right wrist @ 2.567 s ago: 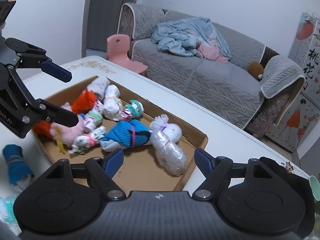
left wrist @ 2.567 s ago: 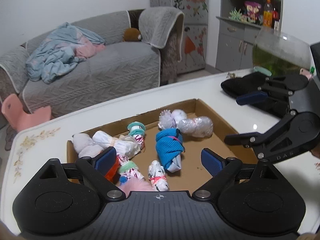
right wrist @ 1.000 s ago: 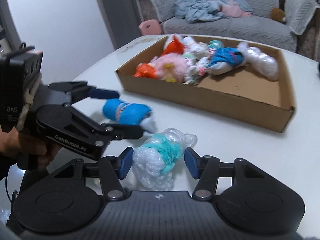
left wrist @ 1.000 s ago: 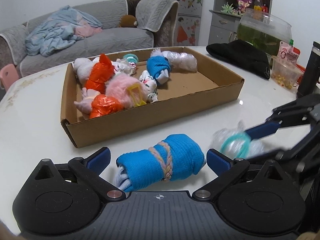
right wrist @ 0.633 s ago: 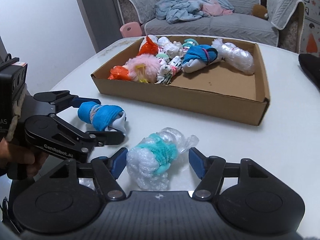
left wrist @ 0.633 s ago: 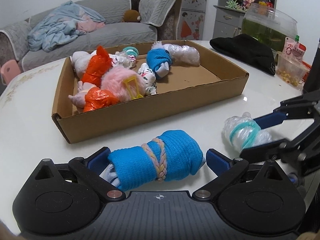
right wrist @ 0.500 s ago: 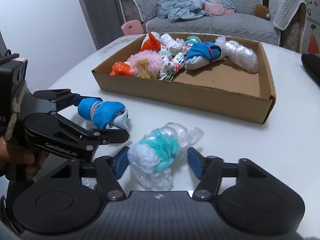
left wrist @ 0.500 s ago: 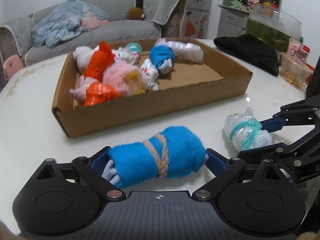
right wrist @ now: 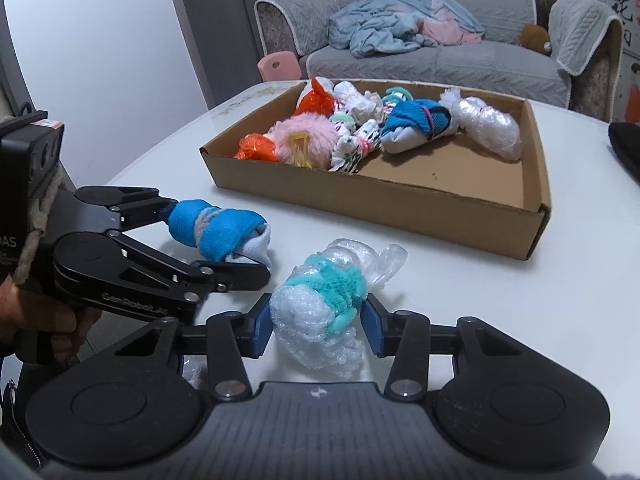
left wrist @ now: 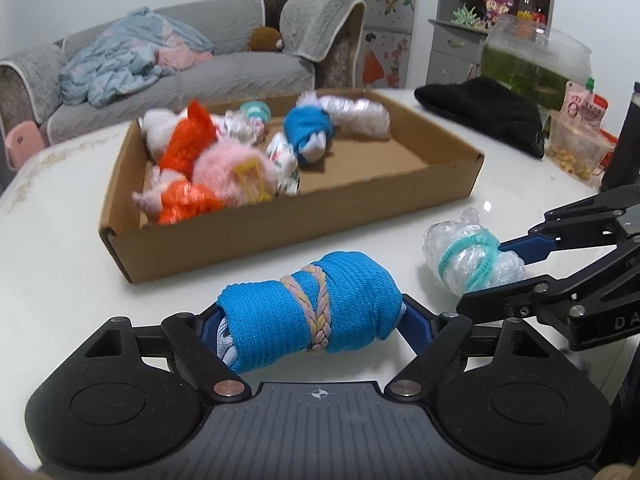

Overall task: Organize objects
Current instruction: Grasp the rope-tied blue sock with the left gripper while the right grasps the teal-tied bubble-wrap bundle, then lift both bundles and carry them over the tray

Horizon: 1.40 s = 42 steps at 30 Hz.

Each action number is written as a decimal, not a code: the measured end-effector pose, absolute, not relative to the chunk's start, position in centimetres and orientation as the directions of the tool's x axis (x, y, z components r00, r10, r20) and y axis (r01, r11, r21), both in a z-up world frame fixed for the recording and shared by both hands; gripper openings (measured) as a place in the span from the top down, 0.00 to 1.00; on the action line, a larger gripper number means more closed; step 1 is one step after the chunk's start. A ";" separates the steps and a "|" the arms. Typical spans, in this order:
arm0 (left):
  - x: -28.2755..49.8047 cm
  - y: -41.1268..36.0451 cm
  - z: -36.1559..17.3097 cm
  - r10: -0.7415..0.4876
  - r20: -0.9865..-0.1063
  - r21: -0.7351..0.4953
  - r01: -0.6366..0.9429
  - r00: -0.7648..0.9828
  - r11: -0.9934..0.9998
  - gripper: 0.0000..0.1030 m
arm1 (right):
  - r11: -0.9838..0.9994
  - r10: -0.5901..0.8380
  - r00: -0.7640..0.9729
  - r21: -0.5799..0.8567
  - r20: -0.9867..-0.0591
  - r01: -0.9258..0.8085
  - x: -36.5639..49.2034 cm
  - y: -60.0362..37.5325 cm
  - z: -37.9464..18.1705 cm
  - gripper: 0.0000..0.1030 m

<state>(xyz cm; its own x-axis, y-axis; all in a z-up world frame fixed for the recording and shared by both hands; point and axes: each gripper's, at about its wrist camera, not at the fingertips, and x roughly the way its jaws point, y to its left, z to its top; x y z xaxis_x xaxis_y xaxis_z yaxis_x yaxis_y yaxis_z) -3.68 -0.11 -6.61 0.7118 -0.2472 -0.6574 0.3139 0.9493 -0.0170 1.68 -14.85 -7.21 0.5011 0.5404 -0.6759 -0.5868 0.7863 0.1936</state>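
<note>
In the left wrist view, the left hand-held gripper [left wrist: 312, 318] is seen closing its jaws on a blue sock roll [left wrist: 310, 310] bound with a braided band; the blue pads are pressed against both ends of the roll, just above the white surface [left wrist: 60, 280]. Ahead of it and slightly to its left, a cardboard tray [left wrist: 280, 228] holding other bundles is set on the surface. To its right, the right hand-held gripper [left wrist: 492, 268] is seen with a bubble-wrap bundle [left wrist: 468, 264] between its fingers

In the right wrist view, the right hand-held gripper [right wrist: 318, 326] is closing on the bubble-wrap bundle [right wrist: 324, 304], tied with a teal band, both pads touching it. To its left, the left hand-held gripper [right wrist: 216, 240] is held with the blue sock roll [right wrist: 220, 234] in it. The cardboard tray [right wrist: 380, 204] lies ahead
</note>
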 end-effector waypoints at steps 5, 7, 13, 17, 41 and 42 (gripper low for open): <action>-4.6 -0.6 -3.5 -0.260 -0.614 0.011 0.337 0.745 0.941 0.17 | 0.799 0.525 0.541 0.162 -0.657 -0.579 2.0 -16.5 -5.5 0.59; -4.9 -0.7 -2.0 -0.265 -0.595 0.022 0.345 0.759 0.938 0.17 | 0.810 0.510 0.567 0.139 -0.647 -0.570 2.1 -17.6 -4.5 0.59; -4.5 -1.8 2.7 -0.271 -0.528 0.066 0.357 0.805 0.932 0.19 | 0.831 0.480 0.640 0.078 -0.599 -0.550 3.3 -20.4 -0.9 0.59; -2.8 -3.1 5.1 -0.293 -0.505 0.082 0.383 0.812 0.920 0.19 | 0.834 0.476 0.677 0.045 -0.561 -0.550 4.5 -21.5 1.9 0.59; 8.8 -9.6 10.5 -0.317 -0.526 0.066 0.410 0.789 0.910 0.20 | 0.786 0.488 0.713 -0.102 -0.504 -0.610 13.2 -19.2 7.3 0.59; 8.9 -9.5 10.2 -0.317 -0.531 0.062 0.409 0.786 0.911 0.20 | 0.786 0.486 0.711 -0.101 -0.509 -0.610 13.4 -19.2 7.0 0.59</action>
<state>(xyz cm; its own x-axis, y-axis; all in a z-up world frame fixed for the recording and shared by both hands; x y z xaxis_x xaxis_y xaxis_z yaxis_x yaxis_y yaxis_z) 8.94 -9.51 10.17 0.7862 -0.3168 -0.5306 0.4088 0.9105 0.0620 13.40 -19.17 7.03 0.7107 0.4860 -0.5087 -0.6096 0.7863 -0.1006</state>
